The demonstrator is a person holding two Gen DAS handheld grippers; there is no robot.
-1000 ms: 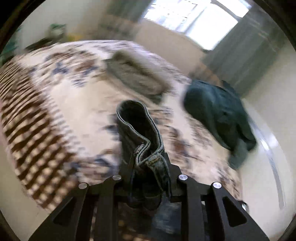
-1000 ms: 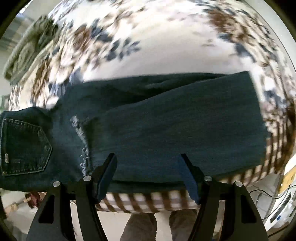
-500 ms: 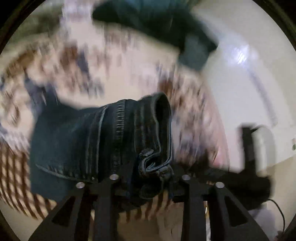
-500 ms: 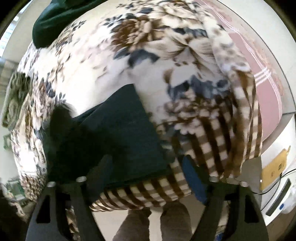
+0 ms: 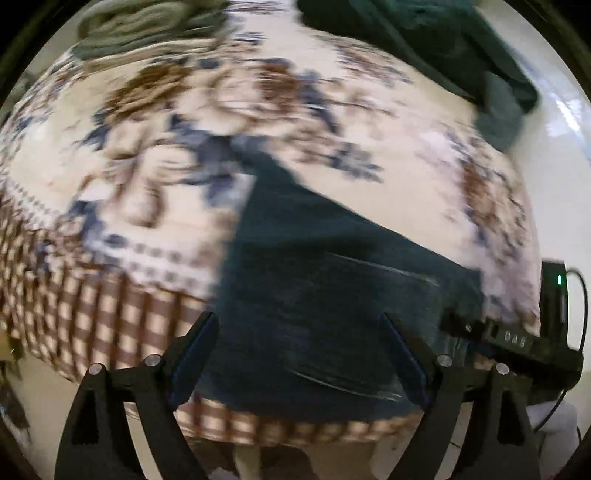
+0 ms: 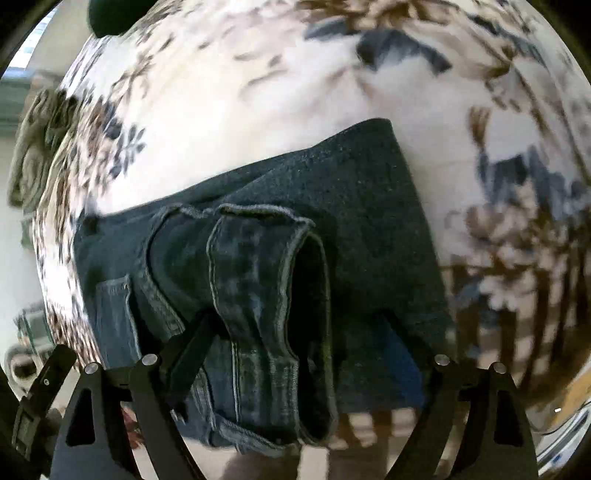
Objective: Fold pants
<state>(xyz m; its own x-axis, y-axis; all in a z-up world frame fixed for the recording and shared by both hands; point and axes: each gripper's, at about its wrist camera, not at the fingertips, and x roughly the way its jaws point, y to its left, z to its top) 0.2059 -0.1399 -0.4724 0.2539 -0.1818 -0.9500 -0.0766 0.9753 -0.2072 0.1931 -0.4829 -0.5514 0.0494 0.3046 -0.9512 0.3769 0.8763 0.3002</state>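
Note:
Dark blue jeans (image 5: pixel 317 295) lie folded near the front edge of a floral bedspread (image 5: pixel 166 122). In the right wrist view the jeans (image 6: pixel 332 206) show the waistband end (image 6: pixel 266 280) laid on top of the folded legs. My left gripper (image 5: pixel 299 354) is open and empty, its fingers just above the denim. My right gripper (image 6: pixel 299 354) is open too, its fingers either side of the waistband fold, holding nothing. The right gripper's body (image 5: pixel 517 343) shows at the right of the left wrist view.
A dark green garment (image 5: pixel 443 48) lies at the far right of the bed and an olive-grey one (image 5: pixel 147 22) at the far left. The checked border (image 5: pixel 110 314) of the spread marks the bed's front edge. White floor (image 5: pixel 554 147) lies to the right.
My left gripper swung the waistband end over onto the folded legs and let go of it; its jaws now stand open. My right gripper has moved in over the fold.

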